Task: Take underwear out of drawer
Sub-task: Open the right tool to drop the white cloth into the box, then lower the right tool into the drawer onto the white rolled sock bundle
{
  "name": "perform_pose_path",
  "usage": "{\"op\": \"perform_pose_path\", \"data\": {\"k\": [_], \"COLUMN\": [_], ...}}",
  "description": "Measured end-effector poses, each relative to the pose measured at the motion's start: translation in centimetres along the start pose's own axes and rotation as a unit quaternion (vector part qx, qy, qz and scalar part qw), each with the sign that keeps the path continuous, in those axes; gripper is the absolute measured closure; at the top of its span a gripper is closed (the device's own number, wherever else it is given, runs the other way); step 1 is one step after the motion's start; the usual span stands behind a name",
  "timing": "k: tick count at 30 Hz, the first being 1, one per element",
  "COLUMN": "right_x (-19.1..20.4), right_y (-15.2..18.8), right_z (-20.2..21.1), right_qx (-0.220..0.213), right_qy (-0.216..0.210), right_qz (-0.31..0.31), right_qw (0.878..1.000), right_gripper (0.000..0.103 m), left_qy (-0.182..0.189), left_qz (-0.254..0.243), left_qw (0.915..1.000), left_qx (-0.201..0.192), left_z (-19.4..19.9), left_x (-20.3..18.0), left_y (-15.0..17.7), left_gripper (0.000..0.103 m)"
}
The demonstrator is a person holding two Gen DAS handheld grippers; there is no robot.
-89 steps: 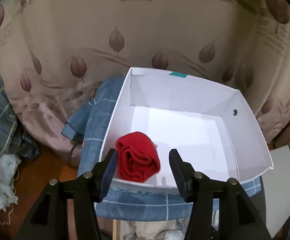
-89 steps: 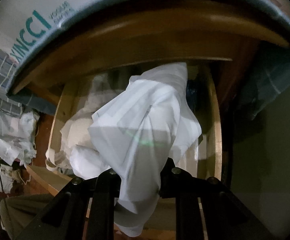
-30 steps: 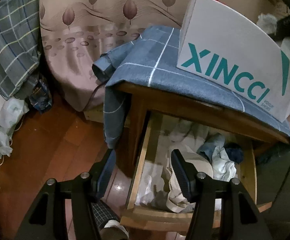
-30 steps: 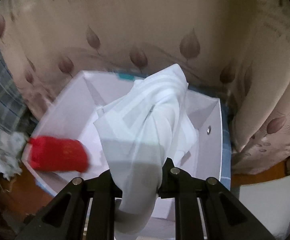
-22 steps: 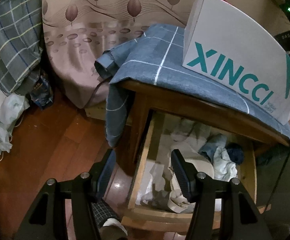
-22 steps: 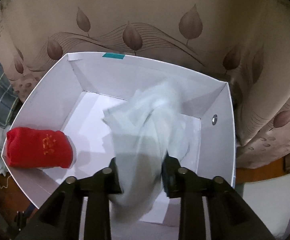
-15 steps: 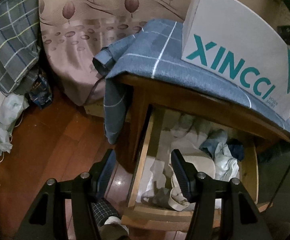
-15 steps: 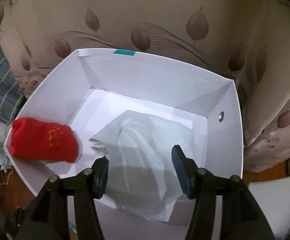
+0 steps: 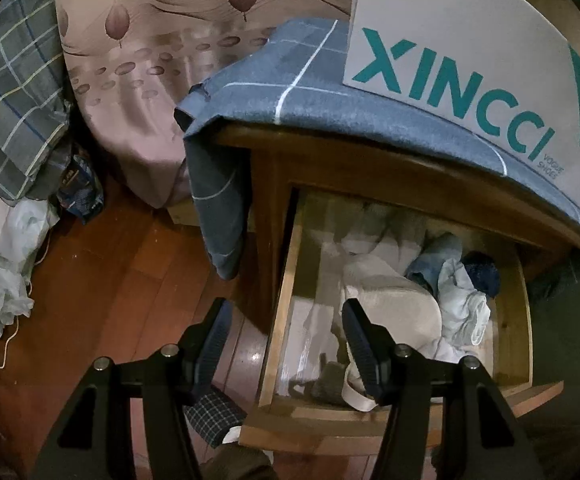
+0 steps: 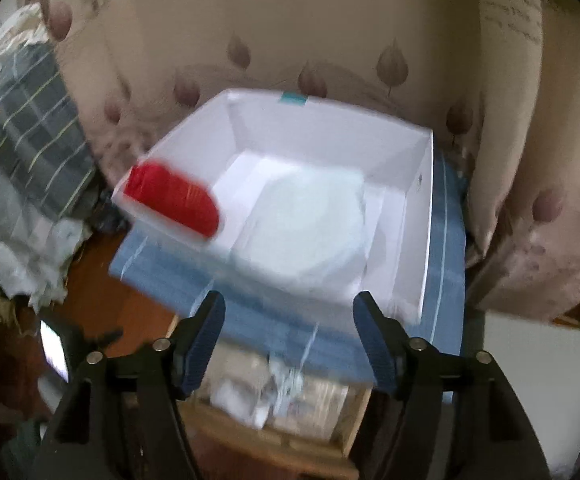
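— Since a second ago, what's changed?
— Right gripper (image 10: 288, 340) has let go: the white garment (image 10: 309, 224) it carried now lies in the white shoe box (image 10: 417, 216), beside the red rolled piece (image 10: 174, 200). Its jaws are opening, with nothing between them.
— And the left gripper (image 9: 286, 344)?
— About half open, empty, hanging over the front left corner of the drawer (image 9: 286, 280). The beige underwear (image 9: 389, 300) lies just right of and beyond it, its long axis running back into the drawer; the left gripper is nearer.
— Anything unclear?
— The right view is blurred. The drawer's back is shadowed under the nightstand top (image 9: 369, 160), so the blue bundle (image 9: 449, 280) can't be identified.
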State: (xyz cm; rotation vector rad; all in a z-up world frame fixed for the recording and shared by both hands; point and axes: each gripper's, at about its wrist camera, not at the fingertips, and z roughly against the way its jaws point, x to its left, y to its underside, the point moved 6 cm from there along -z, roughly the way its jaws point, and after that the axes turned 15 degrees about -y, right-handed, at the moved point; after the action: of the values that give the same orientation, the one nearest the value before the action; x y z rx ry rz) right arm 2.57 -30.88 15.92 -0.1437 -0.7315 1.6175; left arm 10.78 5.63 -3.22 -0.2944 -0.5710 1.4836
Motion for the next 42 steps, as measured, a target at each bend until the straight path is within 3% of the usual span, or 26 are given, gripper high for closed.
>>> {"op": "perform_pose_path", "data": {"k": [7,14,25,35,42], "right_x": [1.4,1.8,0.9,0.8,0.1], "right_y": [8.5,12.7,15.0,16.2,16.8], "right_z": [-5.4,-14.4,-22.7,-26.7,-27.6], "right_qx": [0.1,0.177,0.239,0.279,0.277], "right_qy": [-0.032,-0.064,-0.075,-0.062,-0.063], "right_qz": [-0.01,-0.035,-0.081,-0.065,-0.085], "right_qw": [0.994,0.981,0.965,0.956,0.955], "right_gripper": [0.038,0.038,0.036,0.028,0.027], "left_qy": [0.007,0.007,0.02,0.018,0.015], "left_qz": [0.012,0.007,0.022,0.016,0.022], "left_qw": [0.9998,0.9996,0.9982,0.9982,0.9975], "left_qx": [0.017,0.028,0.051,0.055,0.065], "left_z": [-0.6,-0.9,-1.8,-1.9,-2.3], "left_x": [0.3,0.3,0.6,0.3,0.4], "left_y": [0.2,0.4,0.4,0.4,0.5], "left_gripper": [0.044,0.044,0.044,0.044,0.044]}}
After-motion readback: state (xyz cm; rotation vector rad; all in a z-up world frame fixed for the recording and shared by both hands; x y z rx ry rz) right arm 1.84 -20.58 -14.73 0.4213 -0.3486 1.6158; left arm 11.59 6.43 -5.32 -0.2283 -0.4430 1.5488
